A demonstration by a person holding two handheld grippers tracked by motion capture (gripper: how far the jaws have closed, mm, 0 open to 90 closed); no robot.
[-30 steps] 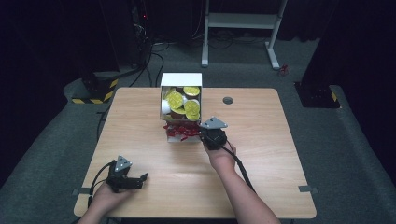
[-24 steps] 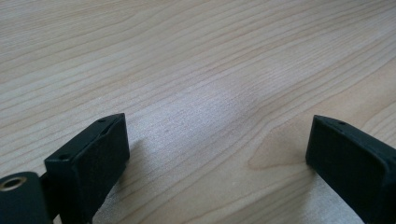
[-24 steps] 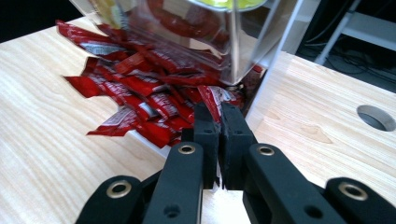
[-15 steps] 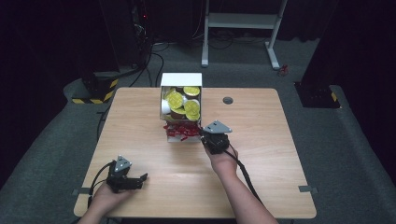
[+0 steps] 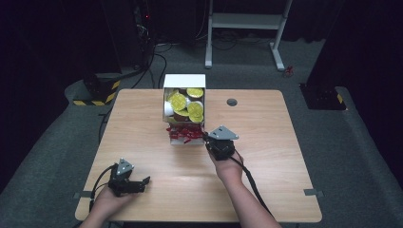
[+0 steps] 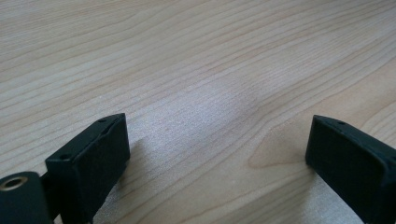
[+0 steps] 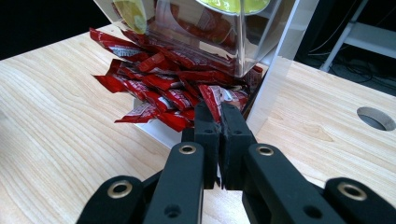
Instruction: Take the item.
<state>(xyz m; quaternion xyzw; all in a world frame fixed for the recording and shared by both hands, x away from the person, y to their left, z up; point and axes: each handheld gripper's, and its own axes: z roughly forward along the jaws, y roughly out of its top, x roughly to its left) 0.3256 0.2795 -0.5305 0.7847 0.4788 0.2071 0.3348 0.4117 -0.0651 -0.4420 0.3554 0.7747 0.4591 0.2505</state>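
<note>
The right gripper (image 7: 219,116) has its jaws pressed together at the front of the red sachets (image 7: 159,88), apparently pinching the edge of one; the hold cannot be confirmed. The sachets lie heaped in the open bottom tray of a white dispenser box (image 5: 184,81), directly ahead of the jaws, under yellow-lidded cups (image 5: 178,101). Judged step: extracting one sachet. The next move calls for a straight pull back across the bench (image 5: 266,180). The left gripper (image 6: 215,154) rests idle, jaws spread, on bare bench. Sachet print is unreadable.
</note>
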